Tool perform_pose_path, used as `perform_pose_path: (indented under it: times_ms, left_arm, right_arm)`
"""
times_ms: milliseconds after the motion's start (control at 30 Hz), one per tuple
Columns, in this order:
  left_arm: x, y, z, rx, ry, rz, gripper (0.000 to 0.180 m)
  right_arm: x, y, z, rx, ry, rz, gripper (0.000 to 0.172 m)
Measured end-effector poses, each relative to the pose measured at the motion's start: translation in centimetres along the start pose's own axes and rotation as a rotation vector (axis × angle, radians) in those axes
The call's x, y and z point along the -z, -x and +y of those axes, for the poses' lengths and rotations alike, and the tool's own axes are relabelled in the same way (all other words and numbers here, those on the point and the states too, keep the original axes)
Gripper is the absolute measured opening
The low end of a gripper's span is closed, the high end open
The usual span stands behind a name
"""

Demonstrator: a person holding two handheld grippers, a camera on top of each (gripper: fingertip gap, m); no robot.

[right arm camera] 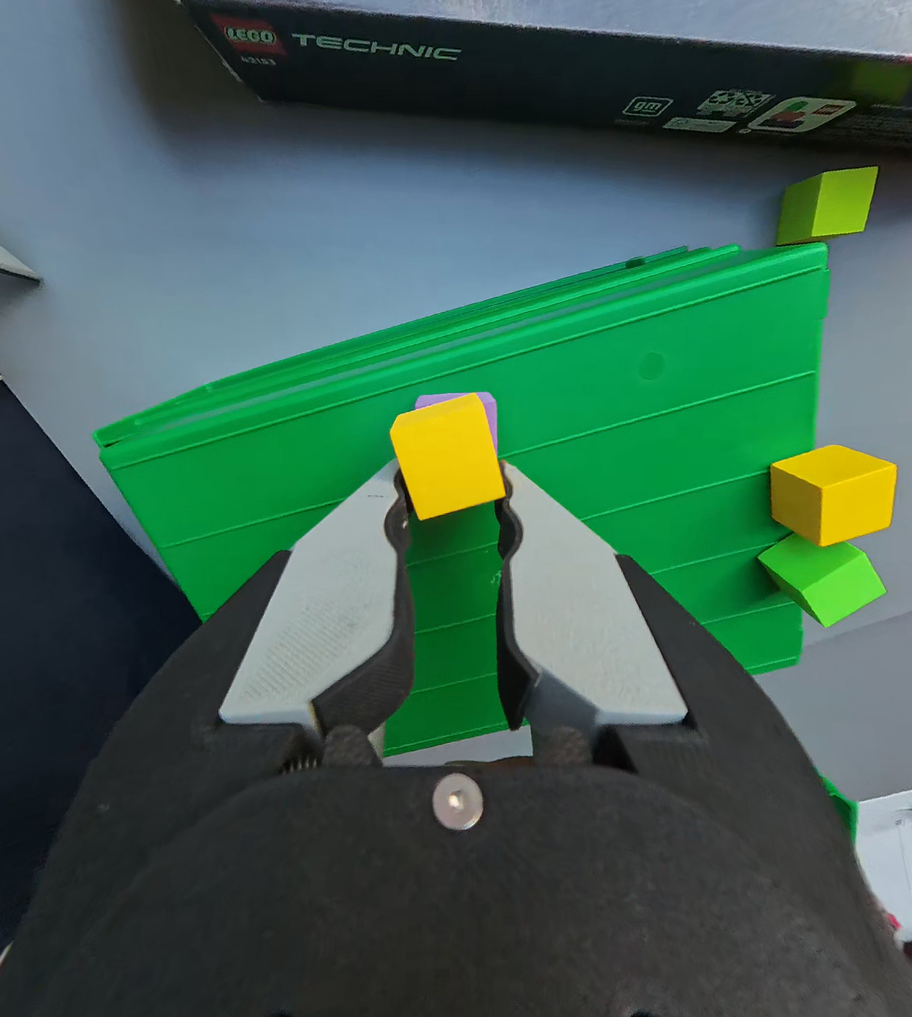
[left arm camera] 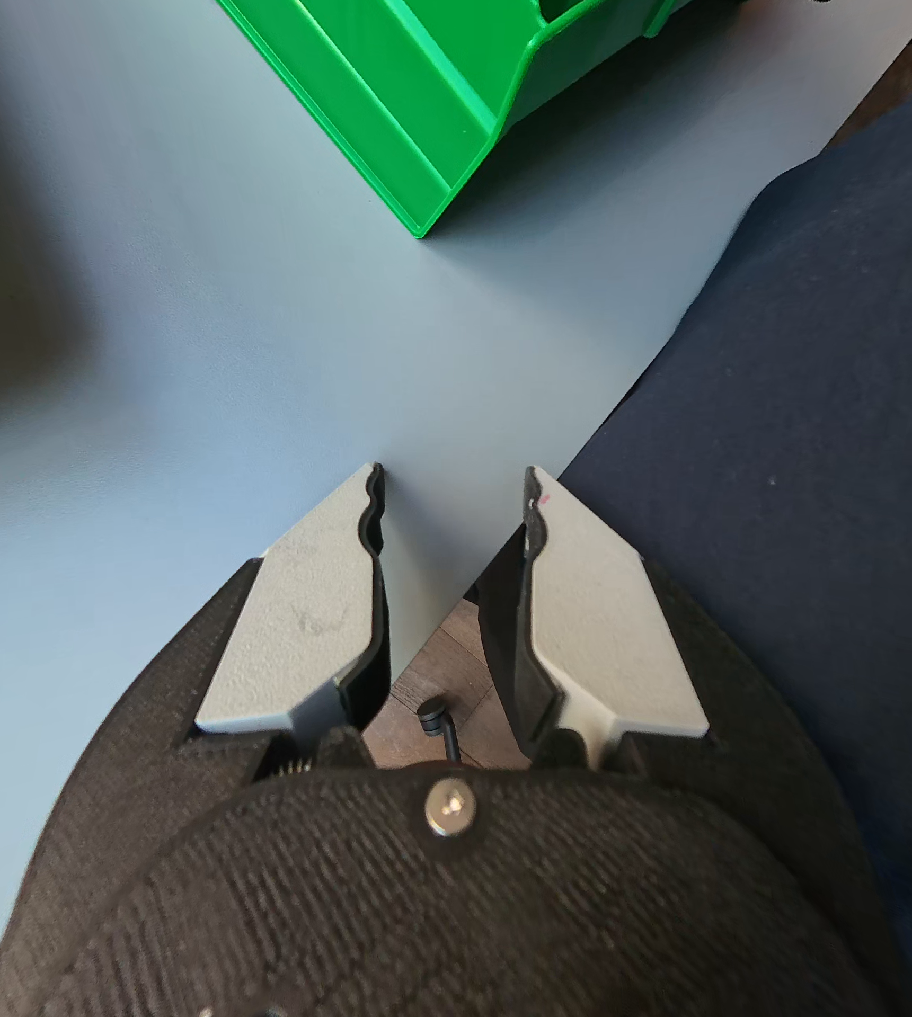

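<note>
Right gripper (right arm camera: 451, 484): fingers closed on a yellow cube (right arm camera: 445, 459), both black pads pressed to its sides near the fingertips. The cube sits tilted in the grip, held over the ribbed face of a green bin (right arm camera: 635, 440) lying on the blue-grey table (right arm camera: 222, 220). A purple cube (right arm camera: 489, 410) shows just behind the yellow one, mostly hidden; whether the two touch cannot be told.

Left gripper (left arm camera: 453, 484): fingers spread apart, nothing between them, hovering over bare table at its near edge, beside dark blue cloth (left arm camera: 773, 440). The green bin lies well ahead of it.

Nearby on the right: a second yellow cube (right arm camera: 833, 495) against the bin's edge, touching a light green wedge-like block (right arm camera: 822, 578) below it. Another light green block (right arm camera: 828, 206) sits beyond the bin's far corner. A dark printed box (right arm camera: 497, 77) lies at the far side.

Risks, as judgement:
- The grip is shallow and the cube is skewed, so it may twist or slip out.
- A nudge could knock the purple cube away.
- The ribbed, sloping bin face gives poor footing, so a released cube may slide.
</note>
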State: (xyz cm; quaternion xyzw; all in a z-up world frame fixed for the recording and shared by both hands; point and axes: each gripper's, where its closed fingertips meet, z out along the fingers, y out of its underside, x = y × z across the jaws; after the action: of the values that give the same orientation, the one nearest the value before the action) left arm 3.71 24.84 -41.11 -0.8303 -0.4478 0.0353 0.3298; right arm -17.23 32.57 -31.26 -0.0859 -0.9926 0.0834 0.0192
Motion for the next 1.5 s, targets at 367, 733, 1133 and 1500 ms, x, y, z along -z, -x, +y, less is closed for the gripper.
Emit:
perform_pose_path:
  times_ms: [367, 733, 1133, 1500]
  left_arm:
    - [0.1, 0.0, 0.1, -0.002, -0.001, 0.001, 0.047]
    - [0.7, 0.3, 0.8, -0.011, 0.021, -0.008, 0.049]
    - [2.5, -0.5, 1.4, 0.169, 0.142, -0.184, 0.051]
    - [4.0, -5.5, 2.2, 0.339, 0.239, -0.368, 0.053]
  right_arm:
    - [0.3, -0.2, 0.6, 0.044, 0.004, -0.018, 0.034]
    - [5.5, -5.6, 7.5, -0.261, -0.177, -0.013, 0.029]
    - [2.7, -14.6, 2.3, 0.117, -0.174, 0.011, 0.049]
    - [-0.5, -12.4, 1.5, 0.286, -0.208, -0.145, 0.026]
